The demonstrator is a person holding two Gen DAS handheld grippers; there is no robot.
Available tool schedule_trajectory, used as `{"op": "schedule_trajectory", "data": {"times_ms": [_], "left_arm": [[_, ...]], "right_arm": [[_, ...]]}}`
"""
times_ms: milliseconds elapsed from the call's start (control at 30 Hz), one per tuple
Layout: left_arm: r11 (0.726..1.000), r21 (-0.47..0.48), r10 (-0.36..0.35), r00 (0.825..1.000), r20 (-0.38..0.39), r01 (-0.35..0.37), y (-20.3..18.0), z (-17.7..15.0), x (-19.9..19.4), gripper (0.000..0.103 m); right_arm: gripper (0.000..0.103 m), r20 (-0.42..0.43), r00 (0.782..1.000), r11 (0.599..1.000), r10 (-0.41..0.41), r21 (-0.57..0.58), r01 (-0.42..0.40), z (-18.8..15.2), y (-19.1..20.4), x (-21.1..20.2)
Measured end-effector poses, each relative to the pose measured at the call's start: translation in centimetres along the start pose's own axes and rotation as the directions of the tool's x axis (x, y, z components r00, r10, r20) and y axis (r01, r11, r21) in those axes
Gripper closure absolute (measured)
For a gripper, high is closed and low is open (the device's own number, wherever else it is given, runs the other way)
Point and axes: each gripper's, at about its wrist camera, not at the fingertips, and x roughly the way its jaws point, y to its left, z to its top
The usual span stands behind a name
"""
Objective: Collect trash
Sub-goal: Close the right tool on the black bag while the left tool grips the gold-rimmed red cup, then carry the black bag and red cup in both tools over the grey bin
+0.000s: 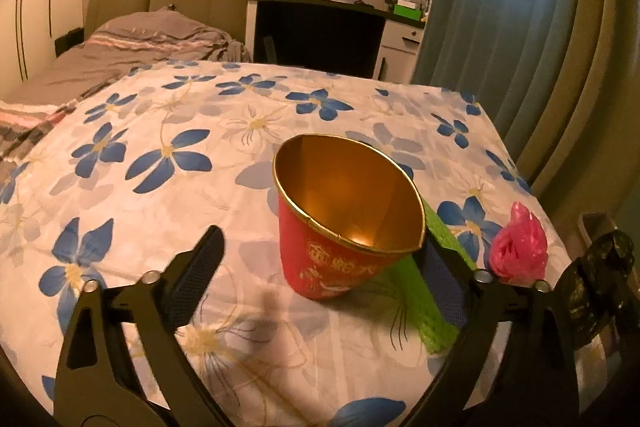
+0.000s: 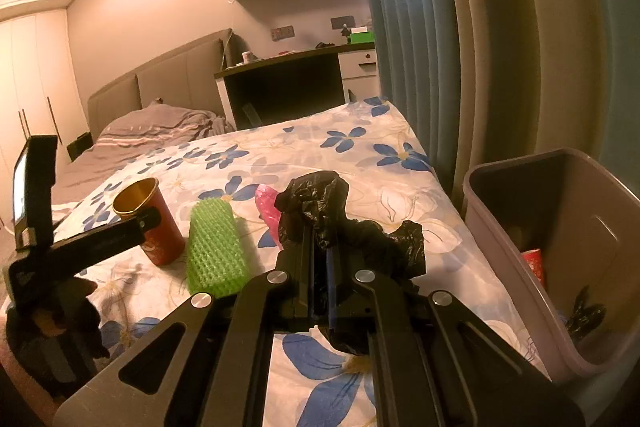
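Two tongs: left tongs spread wide around red cup mid-counter; right tongs clamp black bag.

The red paper cup is lined in glossy gold; beside it, green foam netting, then crinkled glossy black plastic bag.

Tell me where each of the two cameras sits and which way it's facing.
Left wrist: on the left gripper, looking forward and down over the floral bedspread at the red cup; its open jaws frame it.
Right wrist: on the right gripper, facing the headboard; its jaws are shut on a black bag, bin at right, left gripper at left.
Shared: cup, green mesh sleeve, pink bag, black bag.
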Motion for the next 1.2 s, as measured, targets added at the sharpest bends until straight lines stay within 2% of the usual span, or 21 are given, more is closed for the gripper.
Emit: {"op": "schedule_trajectory", "data": {"times_ms": [67, 233, 433, 600, 733, 967, 1200], "left_arm": [[1.000, -0.008, -0.010, 1.000, -0.009, 0.010, 0.2, 0.1, 0.3, 0.027], [0.999, -0.019, -0.038, 0.999, -0.022, 0.037, 0.5, 0.0, 0.6, 0.044], [0.999, 0.004, -0.038, 0.999, -0.010, 0.038, 0.3, -0.2, -0.1, 0.045], [0.999, 0.041, -0.037, 0.999, 0.015, 0.036, -0.6, -0.4, -2.4, 0.045], [0.998, 0.055, -0.039, 0.999, 0.037, 0.037, -1.2, -0.7, -4.5, 0.045], [0.993, 0.083, -0.091, 0.993, 0.071, 0.085, -2.7, -1.6, -8.2, 0.045], [0.979, 0.138, -0.163, 0.982, 0.092, 0.150, -5.8, -2.5, -11.0, 0.045]], "right_arm": [[0.098, -0.001, 1.000, 1.000, 0.002, -0.001, -0.002, 0.0, 0.0, 0.0], [0.098, -0.001, 1.000, 1.000, 0.003, -0.001, -0.003, 0.1, 0.2, -0.1], [0.098, 0.000, 1.000, 1.000, 0.002, -0.003, -0.002, 0.1, 0.1, -0.1], [0.098, -0.016, 1.000, 1.000, 0.019, 0.010, -0.018, 0.1, 0.1, -0.1], [0.098, 0.006, 0.999, 0.999, 0.032, 0.009, -0.032, 0.6, 0.5, -1.5], [0.098, 0.048, 0.998, 0.999, 0.038, 0.013, -0.039, 0.8, 0.2, -4.5], [0.098, 0.087, 0.996, 0.999, 0.021, 0.022, -0.023, 0.6, -1.2, -7.5]]}}
